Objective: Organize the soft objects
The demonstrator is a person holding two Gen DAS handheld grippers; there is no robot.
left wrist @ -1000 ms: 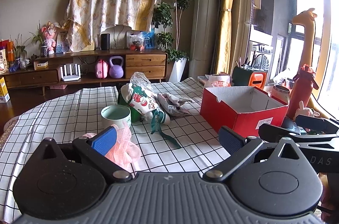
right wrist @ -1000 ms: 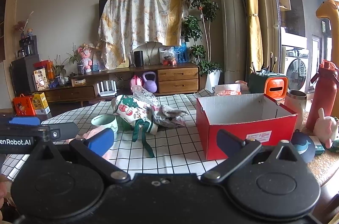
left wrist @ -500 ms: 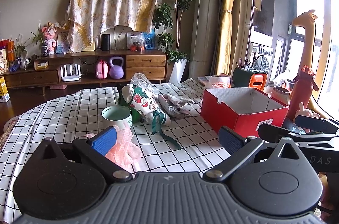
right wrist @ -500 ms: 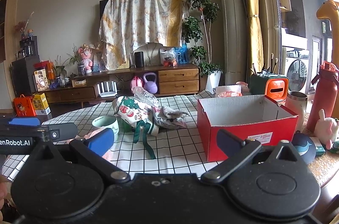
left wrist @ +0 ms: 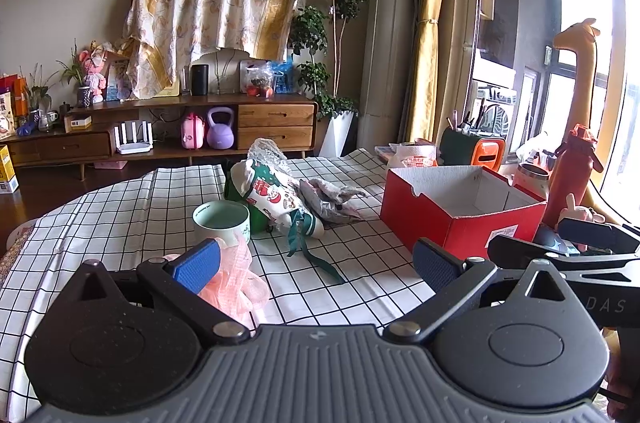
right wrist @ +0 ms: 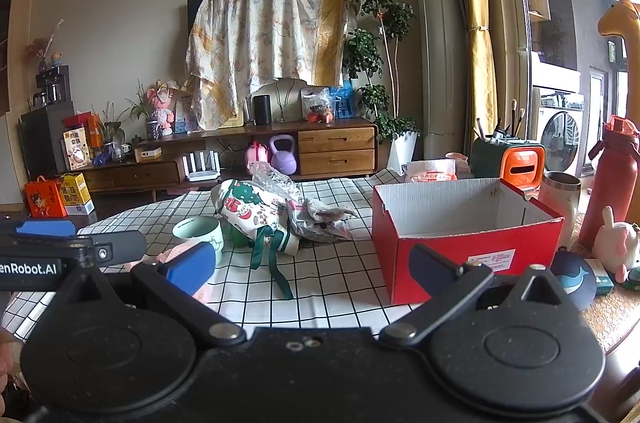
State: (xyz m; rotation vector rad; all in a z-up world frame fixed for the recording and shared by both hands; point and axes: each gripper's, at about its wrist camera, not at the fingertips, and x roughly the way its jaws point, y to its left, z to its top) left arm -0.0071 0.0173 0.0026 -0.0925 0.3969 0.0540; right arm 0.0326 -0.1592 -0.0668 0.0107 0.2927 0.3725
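An open red cardboard box [left wrist: 460, 219] [right wrist: 472, 247] stands on the right of the checked tablecloth [left wrist: 120, 215]. Mid-table lie a Christmas-print fabric bag [left wrist: 276, 199] [right wrist: 256, 215] with a green ribbon and a crumpled grey cloth [left wrist: 328, 199] [right wrist: 324, 219]. A pink mesh pouf [left wrist: 236, 283] lies just in front of my left gripper [left wrist: 316, 263], by its left finger. That gripper is open and holds nothing. My right gripper [right wrist: 308, 267] is open too, low over the near table edge, with the box behind its right finger.
A mint mug [left wrist: 222, 223] [right wrist: 198, 235] stands left of the bag. Right of the box are a steel tumbler [right wrist: 560, 199], red bottle [right wrist: 612, 179], small plush rabbit [right wrist: 614, 243] and orange-green caddy [right wrist: 508, 163]. A wooden sideboard [left wrist: 160, 139] lines the far wall.
Both views have crept slightly toward the table; the box and bag sit a little nearer. Both grippers stay open, and nothing on the table has moved.
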